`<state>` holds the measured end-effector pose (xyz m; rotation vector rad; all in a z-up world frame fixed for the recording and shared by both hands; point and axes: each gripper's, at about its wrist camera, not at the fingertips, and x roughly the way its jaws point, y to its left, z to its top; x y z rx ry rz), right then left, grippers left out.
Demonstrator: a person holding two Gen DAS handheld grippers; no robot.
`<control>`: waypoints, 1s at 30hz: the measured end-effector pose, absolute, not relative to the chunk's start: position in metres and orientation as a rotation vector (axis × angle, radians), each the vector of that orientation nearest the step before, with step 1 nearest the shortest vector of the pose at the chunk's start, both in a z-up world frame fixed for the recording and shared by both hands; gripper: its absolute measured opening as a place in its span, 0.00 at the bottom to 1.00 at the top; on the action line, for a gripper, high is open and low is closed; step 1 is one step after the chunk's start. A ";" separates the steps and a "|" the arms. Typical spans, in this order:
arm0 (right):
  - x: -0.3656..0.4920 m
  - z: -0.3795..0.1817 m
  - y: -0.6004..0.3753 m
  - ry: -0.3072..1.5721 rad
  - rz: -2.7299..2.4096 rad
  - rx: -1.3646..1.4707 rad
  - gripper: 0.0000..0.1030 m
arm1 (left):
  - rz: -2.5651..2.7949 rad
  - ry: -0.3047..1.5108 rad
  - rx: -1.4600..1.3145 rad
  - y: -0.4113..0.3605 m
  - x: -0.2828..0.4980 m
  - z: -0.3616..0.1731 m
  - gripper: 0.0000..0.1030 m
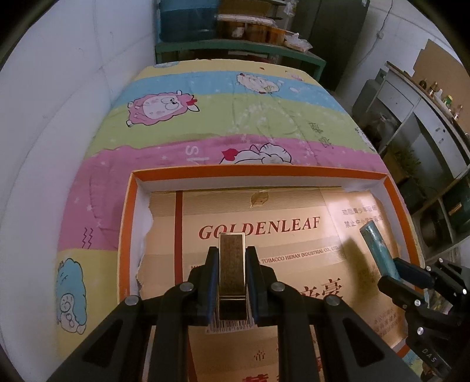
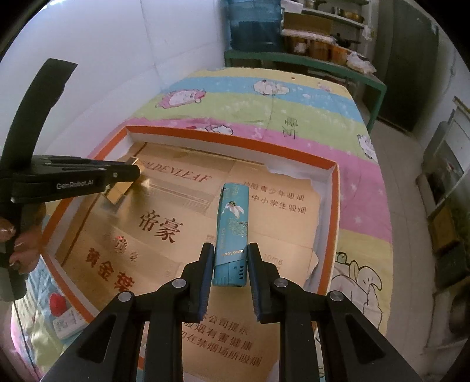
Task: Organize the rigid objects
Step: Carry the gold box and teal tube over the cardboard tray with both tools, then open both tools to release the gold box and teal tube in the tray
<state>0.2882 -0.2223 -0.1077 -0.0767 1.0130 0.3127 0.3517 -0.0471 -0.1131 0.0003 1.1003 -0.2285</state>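
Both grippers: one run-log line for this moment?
left gripper: shut on gold lighter | right gripper: shut on teal lighter | both over orange-rimmed box

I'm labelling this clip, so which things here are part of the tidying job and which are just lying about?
Part of the job:
- slim gold-edged brown lighter, gripped in the left tool
- tall turquoise lighter with a bird print, gripped in the right tool
- shallow orange-rimmed box lined with gold cardboard

Just lying about:
- striped cartoon-sheep bedsheet
- green shelf of jars
- blue water jug
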 end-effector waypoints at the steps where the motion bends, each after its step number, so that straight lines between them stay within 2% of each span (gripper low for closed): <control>1: 0.288 -0.108 -0.222 1.015 0.311 -0.078 0.23 | -0.229 1.101 0.001 -0.047 0.352 -0.114 0.18; 15: 0.297 -0.124 -0.217 1.062 0.289 -0.099 0.23 | -0.256 1.097 -0.066 -0.043 0.355 -0.123 0.19; 17: 0.297 -0.124 -0.216 1.059 0.287 -0.095 0.30 | -0.283 1.097 -0.023 -0.046 0.356 -0.123 0.22; 18: 0.297 -0.124 -0.215 1.058 0.286 -0.091 0.33 | -0.304 1.098 -0.003 -0.049 0.356 -0.123 0.30; 19: 0.296 -0.124 -0.215 1.056 0.282 -0.090 0.39 | -0.319 1.096 0.000 -0.050 0.355 -0.122 0.45; 21: 0.294 -0.125 -0.215 1.051 0.275 -0.088 0.43 | -0.309 1.090 -0.002 -0.050 0.354 -0.122 0.66; 30: 0.276 -0.113 -0.221 1.009 0.229 -0.040 0.45 | -0.273 0.998 -0.017 -0.044 0.329 -0.101 0.66</control>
